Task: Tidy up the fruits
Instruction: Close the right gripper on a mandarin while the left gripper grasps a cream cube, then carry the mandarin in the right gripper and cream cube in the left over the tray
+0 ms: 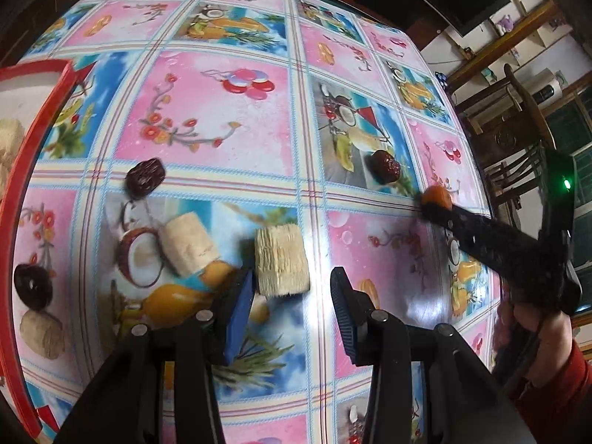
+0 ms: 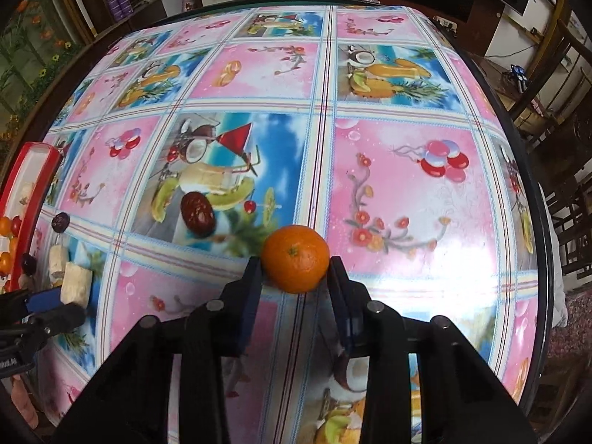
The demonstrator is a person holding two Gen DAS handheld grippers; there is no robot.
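Right hand-held gripper [image 2: 296, 270]: both pads pressed on the small orange [image 2: 296, 259], which sits on the tabletop [image 2: 407, 140] near its middle seam. Left hand-held gripper [image 1: 292, 292]: jaws apart, left pad touching a pale puffed block [image 1: 283, 261], right pad clear of it. Second pale block [image 1: 188, 242] just beside. Two dark red dates [image 1: 144, 178] [image 1: 386, 166] lie loose, well apart. Red-rimmed box [image 1: 55, 103] at far left holds more fruit.

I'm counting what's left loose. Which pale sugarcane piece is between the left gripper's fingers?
The ridged sugarcane piece, against the left gripper's blue pad; the smoother one lies farther left.
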